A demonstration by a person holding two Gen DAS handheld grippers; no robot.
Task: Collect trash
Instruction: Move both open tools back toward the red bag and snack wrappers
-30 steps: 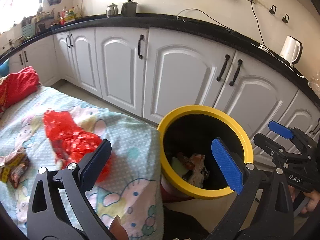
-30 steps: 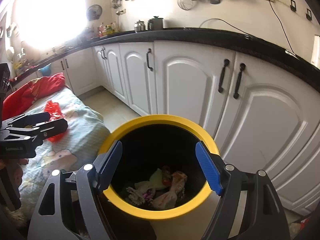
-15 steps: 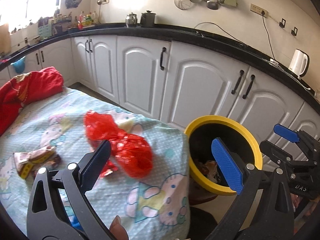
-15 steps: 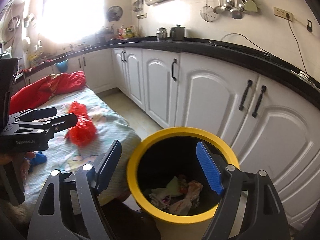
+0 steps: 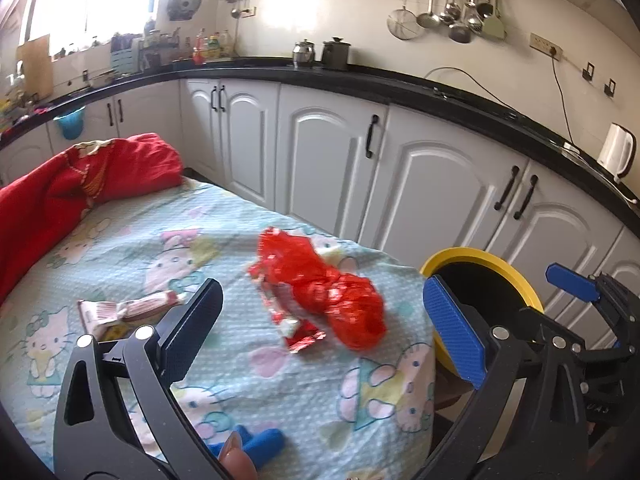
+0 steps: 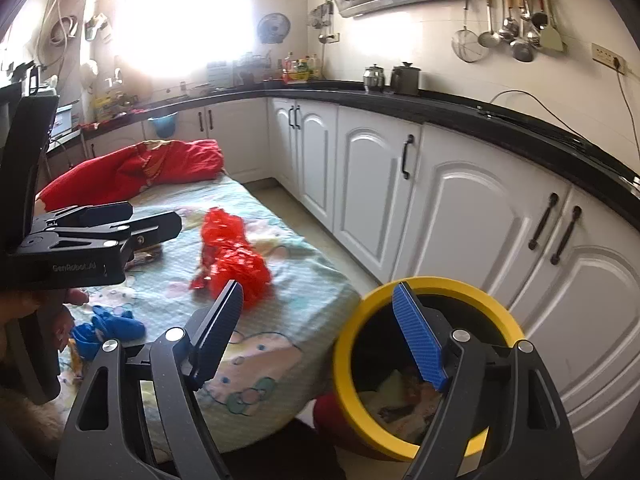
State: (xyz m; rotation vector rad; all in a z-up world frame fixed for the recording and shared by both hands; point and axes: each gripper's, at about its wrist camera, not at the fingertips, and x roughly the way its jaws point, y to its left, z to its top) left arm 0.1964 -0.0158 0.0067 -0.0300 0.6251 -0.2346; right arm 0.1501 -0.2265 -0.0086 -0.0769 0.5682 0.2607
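Clearly the step in hand is the reach for the next piece of trash. From the left wrist view, the left gripper [image 5: 320,316] hangs above the bed [image 5: 120,248] with its jaws wide and holding nothing; the crumpled red plastic bag [image 5: 320,288] lies on the sheet right between them, a wrapper [image 5: 124,310] further left, and the yellow bin [image 5: 480,260] stands just off the bed's corner. From the right wrist view, the right gripper [image 6: 320,328] is also wide and bare, poised between the bed's edge and the bin, which already holds scraps. Next, I judge, the left gripper should drop onto the bag, pinch its bulk and carry it over the rim.
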